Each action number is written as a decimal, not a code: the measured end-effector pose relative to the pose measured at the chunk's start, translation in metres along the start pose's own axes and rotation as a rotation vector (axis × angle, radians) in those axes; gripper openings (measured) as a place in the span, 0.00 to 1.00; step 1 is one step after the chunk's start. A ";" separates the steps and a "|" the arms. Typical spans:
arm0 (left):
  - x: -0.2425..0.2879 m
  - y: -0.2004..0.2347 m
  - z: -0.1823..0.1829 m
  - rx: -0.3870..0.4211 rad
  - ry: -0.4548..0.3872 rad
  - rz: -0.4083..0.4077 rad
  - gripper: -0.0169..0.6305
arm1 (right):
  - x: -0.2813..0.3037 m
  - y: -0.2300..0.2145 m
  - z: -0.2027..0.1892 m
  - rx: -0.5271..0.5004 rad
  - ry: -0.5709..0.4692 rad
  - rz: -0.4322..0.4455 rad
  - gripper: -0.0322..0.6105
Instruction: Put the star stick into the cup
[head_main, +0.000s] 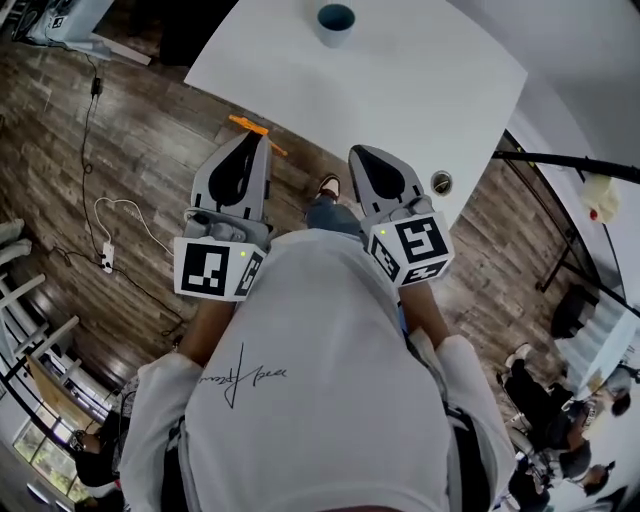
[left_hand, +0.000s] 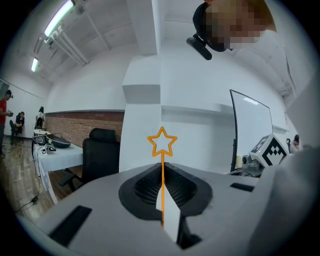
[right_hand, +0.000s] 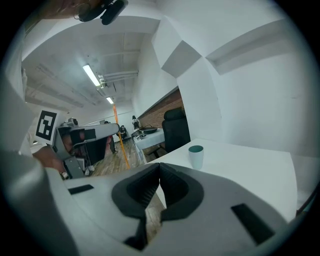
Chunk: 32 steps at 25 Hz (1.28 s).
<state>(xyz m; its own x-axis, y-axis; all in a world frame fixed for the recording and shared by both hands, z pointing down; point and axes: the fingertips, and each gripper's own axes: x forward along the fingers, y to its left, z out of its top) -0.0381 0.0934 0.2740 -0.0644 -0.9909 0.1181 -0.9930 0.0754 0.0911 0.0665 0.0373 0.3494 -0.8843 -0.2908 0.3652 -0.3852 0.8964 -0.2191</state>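
Observation:
My left gripper (head_main: 254, 138) is shut on the thin orange star stick (head_main: 256, 127), held off the table's near edge. In the left gripper view the stick rises straight up from the closed jaws (left_hand: 162, 172), with its outlined star (left_hand: 162, 142) on top. The white cup with a teal inside (head_main: 335, 20) stands at the far side of the white table (head_main: 400, 90). It also shows in the right gripper view, where the cup (right_hand: 196, 156) is ahead and slightly right. My right gripper (head_main: 362, 152) is shut with nothing between its jaws (right_hand: 160, 167).
A wood floor (head_main: 130, 150) lies to the left of the table, with a white cable (head_main: 120, 215) on it. A small round fitting (head_main: 441, 182) sits at the table's near right corner. A black office chair (left_hand: 100, 150) and a side table (left_hand: 57, 152) stand in the room. People sit at the lower right (head_main: 560, 440).

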 end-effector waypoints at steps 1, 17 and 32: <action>0.007 0.000 0.002 -0.002 -0.005 0.002 0.06 | 0.003 -0.004 0.003 -0.003 0.000 0.004 0.06; 0.076 0.028 0.025 -0.018 -0.072 -0.046 0.06 | 0.028 -0.019 0.029 0.036 -0.008 -0.019 0.06; 0.163 0.056 0.059 -0.002 -0.097 -0.268 0.06 | 0.088 -0.032 0.053 0.096 -0.018 -0.160 0.06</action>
<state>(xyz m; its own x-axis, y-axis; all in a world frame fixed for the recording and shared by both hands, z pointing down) -0.1097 -0.0704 0.2398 0.1906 -0.9816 -0.0060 -0.9757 -0.1901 0.1085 -0.0129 -0.0349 0.3405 -0.8141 -0.4335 0.3864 -0.5438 0.8026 -0.2453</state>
